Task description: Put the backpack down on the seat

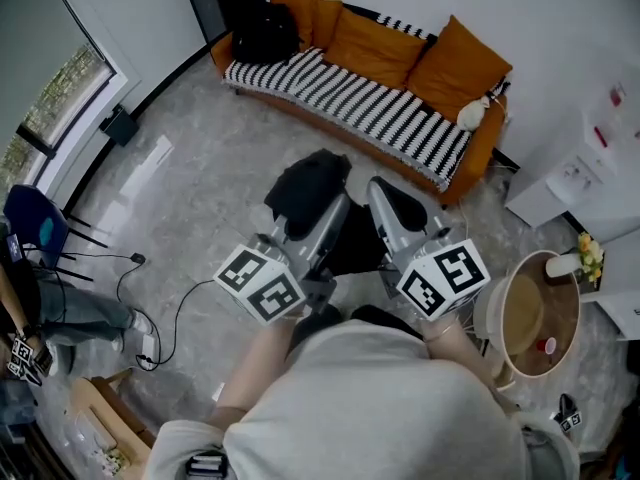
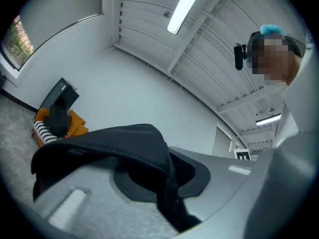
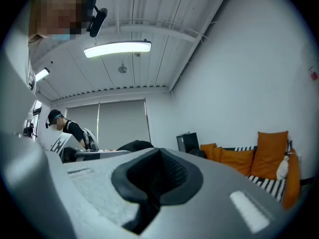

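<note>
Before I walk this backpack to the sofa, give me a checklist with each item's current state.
1. Left gripper shut on the backpack strap: ok.
2. Right gripper sharing the load: cannot tell; its jaws are together and no strap shows between them.
3. Backpack over the seat: not ok; it hangs above the floor, short of the sofa.
4. Free spot on the seat: ok; the striped middle is bare, with another bag at the left end and a soft toy at the right.
5. Floor between the backpack and the sofa: ok, nothing shows in the way.
</note>
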Tool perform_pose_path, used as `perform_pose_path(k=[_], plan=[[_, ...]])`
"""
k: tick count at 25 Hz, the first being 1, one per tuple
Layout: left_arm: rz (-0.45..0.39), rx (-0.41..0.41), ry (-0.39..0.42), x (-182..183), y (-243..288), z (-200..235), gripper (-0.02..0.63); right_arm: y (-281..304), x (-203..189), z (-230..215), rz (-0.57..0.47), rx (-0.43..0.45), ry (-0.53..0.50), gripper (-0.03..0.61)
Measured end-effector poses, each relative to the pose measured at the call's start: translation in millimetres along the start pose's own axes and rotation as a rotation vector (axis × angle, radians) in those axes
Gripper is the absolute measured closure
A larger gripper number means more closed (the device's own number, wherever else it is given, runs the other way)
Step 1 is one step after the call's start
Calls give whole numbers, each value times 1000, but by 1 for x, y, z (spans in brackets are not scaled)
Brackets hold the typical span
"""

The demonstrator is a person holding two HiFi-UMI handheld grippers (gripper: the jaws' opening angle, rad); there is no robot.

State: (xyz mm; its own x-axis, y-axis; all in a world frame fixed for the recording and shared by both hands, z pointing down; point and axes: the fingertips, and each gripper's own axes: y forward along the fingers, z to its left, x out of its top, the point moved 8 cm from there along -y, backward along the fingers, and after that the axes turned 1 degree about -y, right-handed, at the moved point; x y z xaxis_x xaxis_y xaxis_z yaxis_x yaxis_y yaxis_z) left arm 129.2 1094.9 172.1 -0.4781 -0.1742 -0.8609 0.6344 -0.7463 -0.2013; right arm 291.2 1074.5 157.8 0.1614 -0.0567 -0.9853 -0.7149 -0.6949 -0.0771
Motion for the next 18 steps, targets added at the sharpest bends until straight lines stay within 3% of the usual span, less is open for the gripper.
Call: perform_pose_path(k=[5,18], plan=[[38,3,69,-10,13,-5,565,-2,-6,-9,10,26,16,575],[18,74,52,-13,42,28,565,16,-19,-46,-1,34,88,575]])
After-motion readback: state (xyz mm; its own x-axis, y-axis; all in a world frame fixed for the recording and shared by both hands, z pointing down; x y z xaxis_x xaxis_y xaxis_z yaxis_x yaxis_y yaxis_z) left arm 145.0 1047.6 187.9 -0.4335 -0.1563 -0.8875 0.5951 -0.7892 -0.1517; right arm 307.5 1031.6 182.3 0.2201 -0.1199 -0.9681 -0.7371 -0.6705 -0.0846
